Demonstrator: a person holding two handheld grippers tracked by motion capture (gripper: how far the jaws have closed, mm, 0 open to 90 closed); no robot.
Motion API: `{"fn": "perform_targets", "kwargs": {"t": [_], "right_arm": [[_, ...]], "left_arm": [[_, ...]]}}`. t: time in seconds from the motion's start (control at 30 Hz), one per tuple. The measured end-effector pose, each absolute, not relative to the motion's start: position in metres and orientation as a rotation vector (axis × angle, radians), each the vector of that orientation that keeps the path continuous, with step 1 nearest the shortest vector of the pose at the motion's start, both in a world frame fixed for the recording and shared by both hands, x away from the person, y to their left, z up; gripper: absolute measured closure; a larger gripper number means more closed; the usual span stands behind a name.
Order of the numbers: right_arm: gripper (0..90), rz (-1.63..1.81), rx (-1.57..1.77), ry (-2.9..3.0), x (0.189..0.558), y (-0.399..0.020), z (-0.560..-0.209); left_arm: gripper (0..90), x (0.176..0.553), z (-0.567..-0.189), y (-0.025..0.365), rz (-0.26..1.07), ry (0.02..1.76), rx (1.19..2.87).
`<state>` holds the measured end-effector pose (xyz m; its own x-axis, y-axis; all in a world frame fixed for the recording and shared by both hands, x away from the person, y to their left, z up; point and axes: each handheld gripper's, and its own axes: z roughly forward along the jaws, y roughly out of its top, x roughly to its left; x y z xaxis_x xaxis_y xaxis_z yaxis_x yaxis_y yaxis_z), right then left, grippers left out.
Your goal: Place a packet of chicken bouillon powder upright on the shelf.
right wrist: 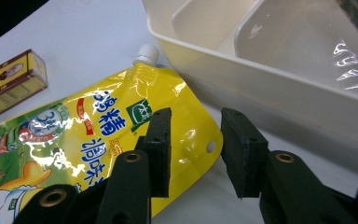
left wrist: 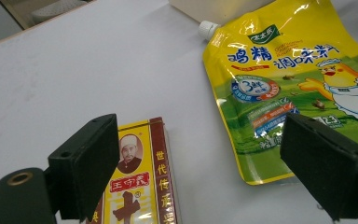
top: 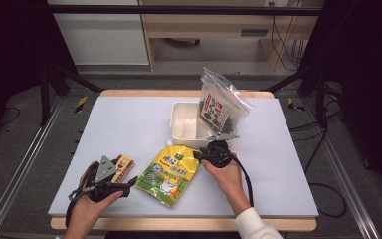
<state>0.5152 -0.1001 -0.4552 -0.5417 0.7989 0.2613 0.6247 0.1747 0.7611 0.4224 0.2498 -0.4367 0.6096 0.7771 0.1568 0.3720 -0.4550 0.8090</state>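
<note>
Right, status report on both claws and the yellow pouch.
Left claw open, empty, by the small box. Right claw open over the yellow pouch corner. Nothing blocking.

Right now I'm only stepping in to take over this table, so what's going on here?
A person works the table with two tools. The right hand-held gripper sits at the top corner of the yellow pouch, jaws apart with that corner between them, not clamped. The left hand-held gripper is open over the small box beside the pouch. A seaweed bag stands tilted in the white bin behind.
</note>
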Motion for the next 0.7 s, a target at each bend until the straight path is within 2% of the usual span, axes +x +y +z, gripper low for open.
{"fn": "perform_targets", "kwargs": {"t": [0.07,0.53,0.7], "right_arm": [[67.6,1.298,1.383,2.248,0.515,-0.1002,-0.455],[89.6,1.178,1.375,2.281,0.5147,-0.0952,-0.4623],[90.0,1.18,1.384,2.296,0.5144,-0.0967,-0.4627]], "left_arm": [[11.6,0.4224,-0.4367,0.2498,0.673,0.903,2.067],[11.8,0.4223,-0.4359,0.2507,0.675,0.901,2.071],[11.8,0.4221,-0.4356,0.2513,0.677,0.901,2.07]]}}
